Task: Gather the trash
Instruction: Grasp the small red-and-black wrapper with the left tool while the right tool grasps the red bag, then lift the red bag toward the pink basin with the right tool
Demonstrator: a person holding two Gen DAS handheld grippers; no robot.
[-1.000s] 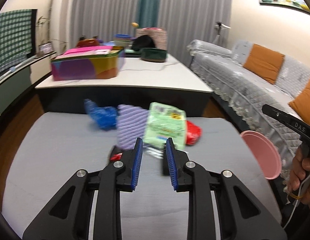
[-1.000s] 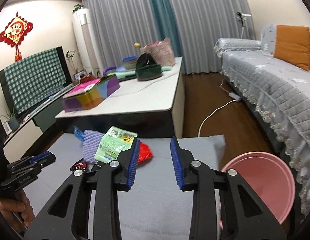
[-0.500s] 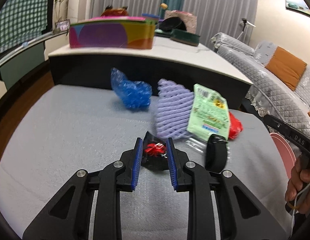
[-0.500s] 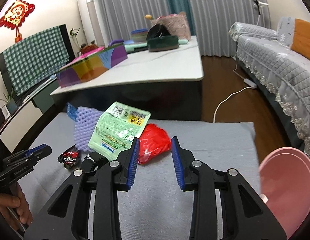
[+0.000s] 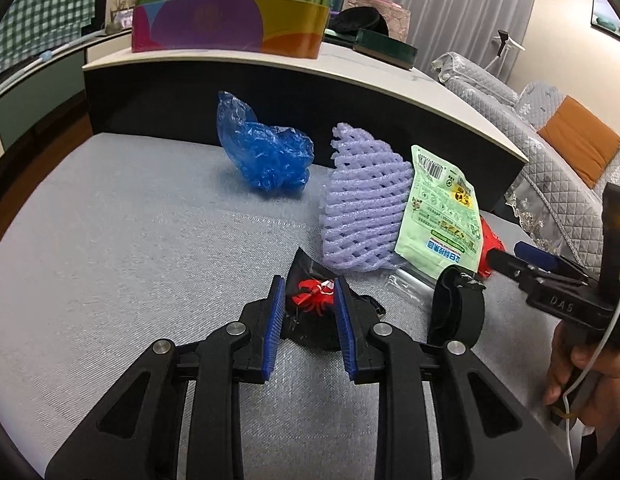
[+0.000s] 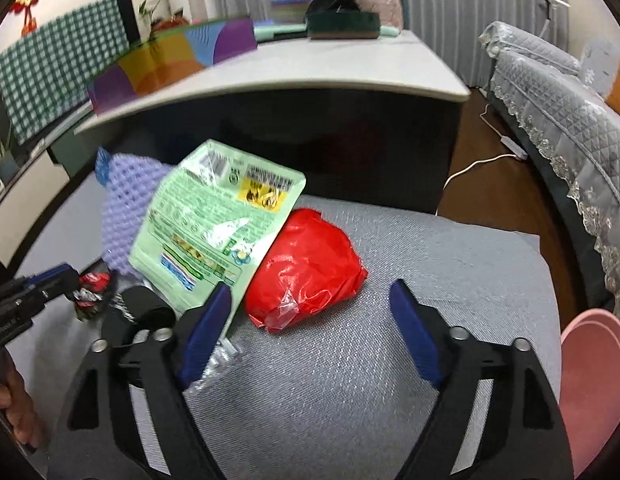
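Trash lies on a grey padded surface (image 5: 129, 240): a blue plastic bag (image 5: 265, 156), a purple foam net (image 5: 362, 208), a green packet (image 5: 442, 212), a red plastic bag (image 6: 305, 264), a black tape roll (image 5: 458, 312) and a black wrapper with red print (image 5: 314, 300). My left gripper (image 5: 307, 292) straddles the black wrapper, its jaws narrow and opening slightly; the pads do not visibly squeeze it. The right gripper (image 6: 310, 290) is low just in front of the red bag. Its jaws are opening wide, and the bag's near end lies between the tips without touching them.
A pink basin (image 6: 590, 380) stands off the surface's right edge. Behind the trash is a low table (image 6: 350, 76) with a colourful box (image 5: 229, 24) on it. A grey sofa (image 6: 570, 120) runs along the right. A clear plastic scrap (image 5: 406, 284) lies by the packet.
Both grippers have come down and forward to the trash. The left now has the black wrapper between its fingers. The right jaws have spread wide in front of the red bag.
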